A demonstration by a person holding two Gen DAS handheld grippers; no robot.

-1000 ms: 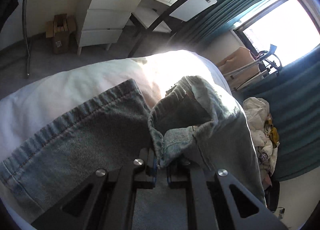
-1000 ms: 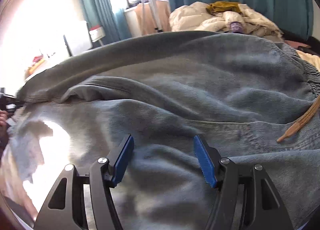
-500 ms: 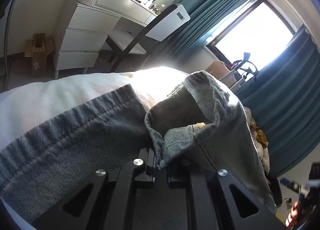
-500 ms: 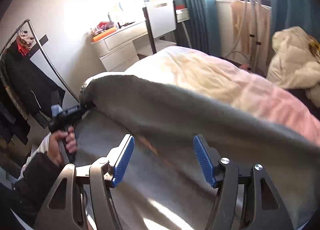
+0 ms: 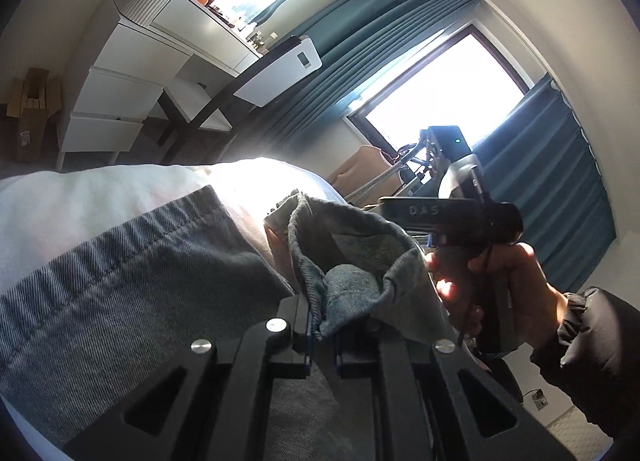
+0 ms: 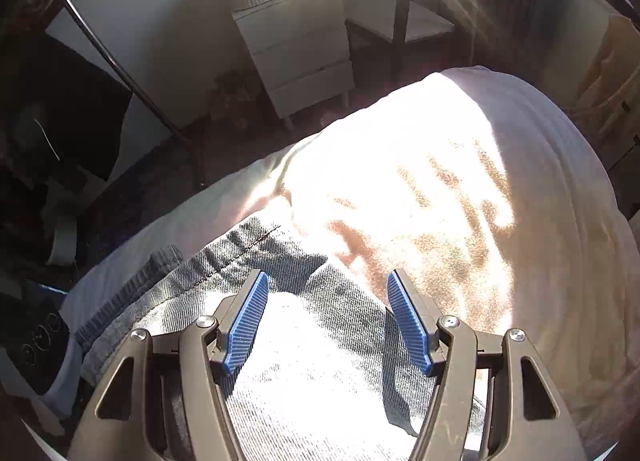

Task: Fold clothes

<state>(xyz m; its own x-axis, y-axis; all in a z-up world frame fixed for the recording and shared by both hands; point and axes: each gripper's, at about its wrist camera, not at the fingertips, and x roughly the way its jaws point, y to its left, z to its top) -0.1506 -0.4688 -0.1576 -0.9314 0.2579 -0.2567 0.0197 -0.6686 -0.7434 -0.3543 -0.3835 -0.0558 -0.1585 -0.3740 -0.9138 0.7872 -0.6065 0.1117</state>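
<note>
left wrist view — my left tongs [image 5: 322,335] pinch a bunched fold of the jeans [image 5: 120,281]; my right tongs [image 6: 326,317] stand spread above the denim — nothing between them.

Black gripper [image 6: 326,317], blue ribbed pads [image 6: 408,317]

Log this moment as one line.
task: fold clothes | left gripper: shut on jeans hem | right gripper: open, empty, above jeans | jeans on bed
</note>
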